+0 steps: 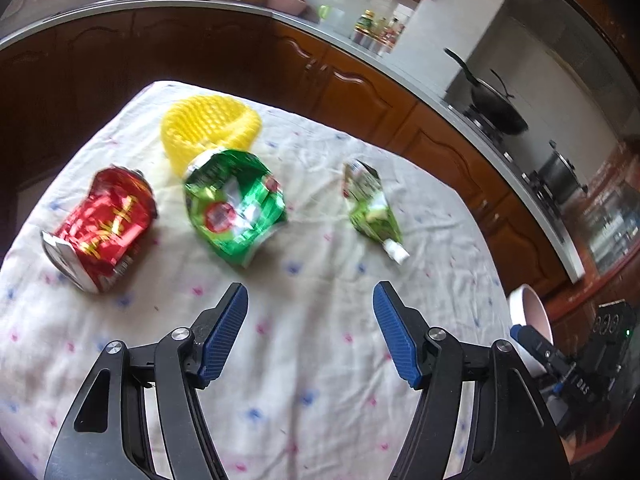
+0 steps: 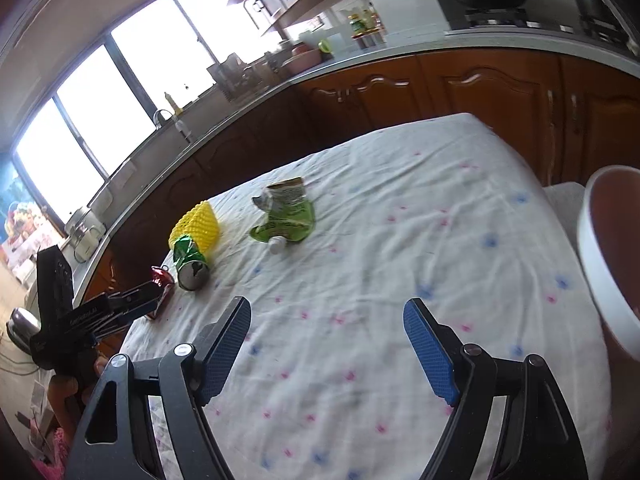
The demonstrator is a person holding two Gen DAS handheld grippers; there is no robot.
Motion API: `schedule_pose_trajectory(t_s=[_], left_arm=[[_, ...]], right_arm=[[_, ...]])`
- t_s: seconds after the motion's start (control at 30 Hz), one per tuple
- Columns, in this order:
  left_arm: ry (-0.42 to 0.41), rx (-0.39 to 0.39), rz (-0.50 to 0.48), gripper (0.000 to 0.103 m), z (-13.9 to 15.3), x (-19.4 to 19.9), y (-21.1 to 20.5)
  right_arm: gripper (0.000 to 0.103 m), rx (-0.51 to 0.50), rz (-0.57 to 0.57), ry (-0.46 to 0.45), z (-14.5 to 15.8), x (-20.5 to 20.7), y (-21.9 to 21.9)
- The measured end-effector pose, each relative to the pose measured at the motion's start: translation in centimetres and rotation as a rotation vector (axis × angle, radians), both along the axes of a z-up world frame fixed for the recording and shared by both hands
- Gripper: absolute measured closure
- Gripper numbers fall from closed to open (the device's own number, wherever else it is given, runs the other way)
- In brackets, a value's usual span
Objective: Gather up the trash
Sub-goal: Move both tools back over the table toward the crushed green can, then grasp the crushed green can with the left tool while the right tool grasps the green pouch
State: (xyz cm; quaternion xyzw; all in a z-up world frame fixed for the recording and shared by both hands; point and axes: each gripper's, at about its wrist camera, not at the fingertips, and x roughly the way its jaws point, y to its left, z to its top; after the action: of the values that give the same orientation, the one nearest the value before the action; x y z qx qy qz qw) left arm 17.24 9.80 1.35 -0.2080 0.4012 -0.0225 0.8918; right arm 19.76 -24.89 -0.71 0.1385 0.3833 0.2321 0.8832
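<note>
A crushed red can [image 1: 102, 230] lies at the left of the cloth-covered table [image 1: 312, 360]. A crushed green can [image 1: 236, 206] lies beside it, against a yellow cup [image 1: 210, 128] on its side. A green pouch with a white cap [image 1: 372, 210] lies to the right. My left gripper [image 1: 310, 300] is open and empty, short of the green can. My right gripper [image 2: 326, 312] is open and empty above the cloth; the green pouch [image 2: 286, 216], green can [image 2: 190, 262], yellow cup [image 2: 196, 228] and red can [image 2: 162, 280] lie ahead and left of it.
A white bin with a pink inside [image 2: 608, 264] stands at the table's right edge; it also shows in the left wrist view [image 1: 530, 320]. Wooden kitchen cabinets [image 1: 360, 92] and a counter with a wok [image 1: 496, 108] run behind the table.
</note>
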Motion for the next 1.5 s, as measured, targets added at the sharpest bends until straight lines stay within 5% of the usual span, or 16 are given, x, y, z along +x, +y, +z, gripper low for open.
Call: schedule_pose_trajectory(t_s=[0.2, 0.57, 0.83, 0.93, 1.0, 1.23, 1.5], left_arm=[[0.025, -0.017, 0.038, 0.023, 0.0, 2.5, 1.9], [0.095, 0.021, 0.136, 0.022, -1.9, 6.7, 4.2], [0.135, 0.051, 0.106, 0.021, -3.3, 9.2, 3.7], [0.132, 0.083, 0.094, 0.021, -3.5, 9.5, 3.1], [0.127, 0.109, 0.08, 0.029, -3.5, 9.5, 2.6], [0.096, 0.119, -0.023, 0.029, -3.2, 8.6, 0.3], [0.051, 0.065, -0.127, 0.03, -1.7, 6.4, -2.3]], right_arm=[[0.023, -0.017, 0.045, -0.017, 0.5, 2.1, 2.8], [0.023, -0.062, 0.108, -0.032, 0.1, 8.5, 9.2], [0.029, -0.133, 0.143, 0.004, -2.1, 13.2, 13.3], [0.038, -0.168, 0.143, 0.014, -3.0, 14.2, 14.1], [0.049, -0.19, 0.144, 0.023, -3.6, 14.6, 14.4], [0.092, -0.194, 0.151, -0.008, -3.1, 13.4, 13.7], [0.096, -0.115, 0.104, -0.009, -1.5, 10.9, 8.7]])
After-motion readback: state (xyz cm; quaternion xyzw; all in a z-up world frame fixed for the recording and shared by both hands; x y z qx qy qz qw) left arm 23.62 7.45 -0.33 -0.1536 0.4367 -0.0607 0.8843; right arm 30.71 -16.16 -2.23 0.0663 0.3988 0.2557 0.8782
